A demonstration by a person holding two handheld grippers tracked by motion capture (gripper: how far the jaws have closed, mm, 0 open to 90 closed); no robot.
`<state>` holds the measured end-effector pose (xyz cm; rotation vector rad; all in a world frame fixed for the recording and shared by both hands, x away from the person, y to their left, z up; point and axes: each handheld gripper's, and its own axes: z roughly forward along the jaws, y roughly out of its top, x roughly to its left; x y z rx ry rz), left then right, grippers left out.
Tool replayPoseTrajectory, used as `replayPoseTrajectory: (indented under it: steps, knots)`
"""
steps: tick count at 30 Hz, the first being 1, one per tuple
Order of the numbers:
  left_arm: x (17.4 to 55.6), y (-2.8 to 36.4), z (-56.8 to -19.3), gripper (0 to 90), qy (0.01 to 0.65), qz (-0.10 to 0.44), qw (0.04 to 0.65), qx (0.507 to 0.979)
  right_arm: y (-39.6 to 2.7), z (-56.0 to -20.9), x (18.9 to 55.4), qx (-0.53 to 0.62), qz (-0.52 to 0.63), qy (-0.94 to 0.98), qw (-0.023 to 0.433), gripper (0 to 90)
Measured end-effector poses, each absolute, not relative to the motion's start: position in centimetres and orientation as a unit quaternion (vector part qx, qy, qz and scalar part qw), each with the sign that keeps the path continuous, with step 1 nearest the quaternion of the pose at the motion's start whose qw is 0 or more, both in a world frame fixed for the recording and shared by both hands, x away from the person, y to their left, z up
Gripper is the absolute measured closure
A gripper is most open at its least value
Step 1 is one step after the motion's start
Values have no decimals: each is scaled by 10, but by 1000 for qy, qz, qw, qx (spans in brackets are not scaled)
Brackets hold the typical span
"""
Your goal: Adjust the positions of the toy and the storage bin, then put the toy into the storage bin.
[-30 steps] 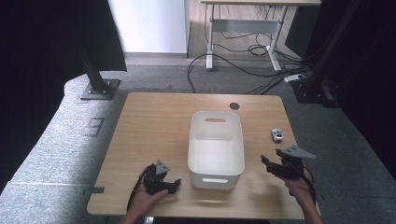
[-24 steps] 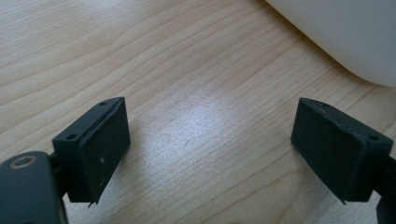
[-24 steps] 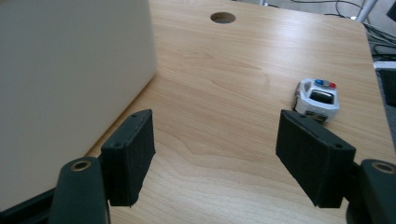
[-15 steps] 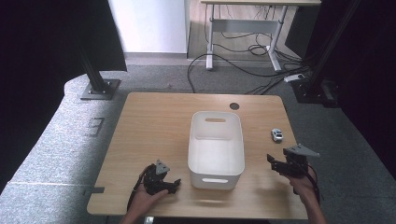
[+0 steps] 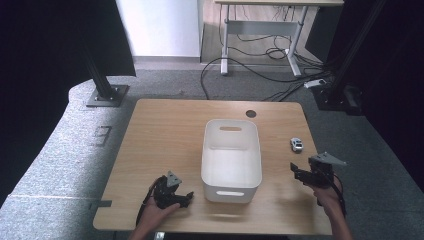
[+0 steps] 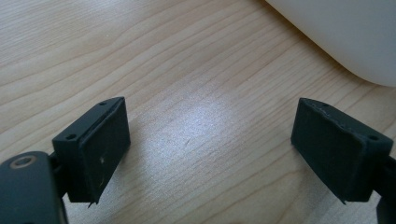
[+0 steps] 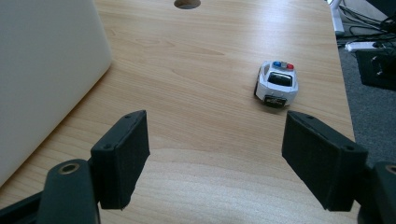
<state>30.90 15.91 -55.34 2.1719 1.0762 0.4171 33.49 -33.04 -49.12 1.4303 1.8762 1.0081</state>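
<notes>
Both tongs sit low over the table, jaws wide apart, nothing between them. Right gripper (image 5: 300,175) is near the right edge, its jaws have just been opening, pads (image 7: 122,156) are blocky matte black rubber w/ small screw holes. Left gripper (image 5: 184,196) rests at the front-left, just beside the bin, same square black pads (image 6: 100,149) over bare wood.

Toy police car (image 7: 276,84) is the thing ahead of the right gripper: small, rounded, glossy white plastic w/ dark windows, black wheels, red & blue light bar on the roof. It stands on its wheels on the table, right of the bin, near the right edge (image 5: 296,144). Its long axis runs roughly front-to-back of the table, one end facing the right gripper (front or rear, can't tell for sure).

Bin (image 5: 231,150) is smooth matte white plastic, rectangular w/ rounded corners and slot handles, mid-table, long axis also away from the person. Table (image 5: 165,130) is pale wood-grain laminate, slight sheen, w/ a round cable hole (image 5: 251,113) at the far side.
</notes>
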Motion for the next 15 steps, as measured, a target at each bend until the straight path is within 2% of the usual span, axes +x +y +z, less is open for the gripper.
replayPoseTrajectory:
  steps: [15]
  knots:
    - [309, 159, -553, 119, 412, 160, 334, 832, -342, -492, 342, 552, 367, 687, 298, 243]
